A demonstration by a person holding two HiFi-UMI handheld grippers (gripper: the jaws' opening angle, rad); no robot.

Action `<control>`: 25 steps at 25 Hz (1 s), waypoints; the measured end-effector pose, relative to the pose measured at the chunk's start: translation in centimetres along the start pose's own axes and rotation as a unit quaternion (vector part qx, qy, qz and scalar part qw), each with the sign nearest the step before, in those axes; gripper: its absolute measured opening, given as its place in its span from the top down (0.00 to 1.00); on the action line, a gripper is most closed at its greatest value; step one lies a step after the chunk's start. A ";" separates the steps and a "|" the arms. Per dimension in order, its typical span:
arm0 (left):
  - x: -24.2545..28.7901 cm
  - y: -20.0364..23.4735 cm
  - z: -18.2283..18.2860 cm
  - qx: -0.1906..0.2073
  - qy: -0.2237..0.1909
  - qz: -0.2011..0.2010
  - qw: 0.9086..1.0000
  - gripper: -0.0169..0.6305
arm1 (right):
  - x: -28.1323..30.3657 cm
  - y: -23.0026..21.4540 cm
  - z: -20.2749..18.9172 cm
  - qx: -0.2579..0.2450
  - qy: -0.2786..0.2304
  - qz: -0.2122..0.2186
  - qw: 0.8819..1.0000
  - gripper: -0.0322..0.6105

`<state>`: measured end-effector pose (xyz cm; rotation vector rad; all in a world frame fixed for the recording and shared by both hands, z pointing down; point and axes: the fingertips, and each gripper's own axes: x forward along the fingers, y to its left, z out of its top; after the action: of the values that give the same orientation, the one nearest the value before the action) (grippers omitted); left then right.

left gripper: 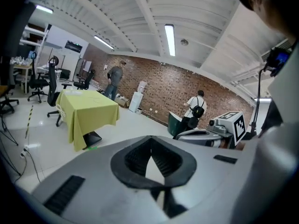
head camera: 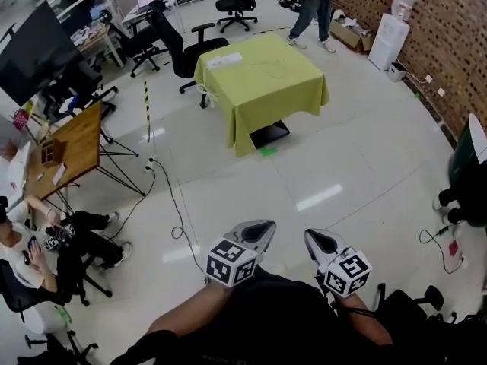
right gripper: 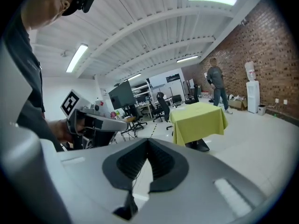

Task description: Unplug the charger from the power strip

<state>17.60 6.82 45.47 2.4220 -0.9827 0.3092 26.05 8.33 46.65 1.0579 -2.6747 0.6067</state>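
Left gripper view alone shows backpack (left gripper: 198, 111) behind right tongs (left gripper: 180, 135).

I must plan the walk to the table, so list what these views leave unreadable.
Head view: the white object on the yellow-green table is too small to tell as a power strip; no charger can be made out.
Both gripper views: the tabletop is seen nearly edge-on, so what lies on it is hidden.
Head view: the dark thing under the table is half covered by the cloth.
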 end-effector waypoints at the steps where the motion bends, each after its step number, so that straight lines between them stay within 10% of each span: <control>1: 0.1 0.2 0.4 0.006 -0.003 0.011 1.000 0.96 | 0.3 -0.4 0.2 0.000 0.002 0.008 1.000 0.95; 14: -1.3 9.5 2.2 -0.018 -0.023 0.105 0.994 0.96 | 9.4 -1.3 1.9 -0.014 0.044 0.084 0.995 0.95; 25: -1.4 24.9 6.8 -0.018 0.000 0.064 0.998 0.96 | 25.3 -1.2 7.5 -0.011 0.058 0.065 0.996 0.95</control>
<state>-0.72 -11.18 48.29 2.3322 -1.1355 0.3335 8.29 -11.12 48.63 0.8203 -2.6573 0.6403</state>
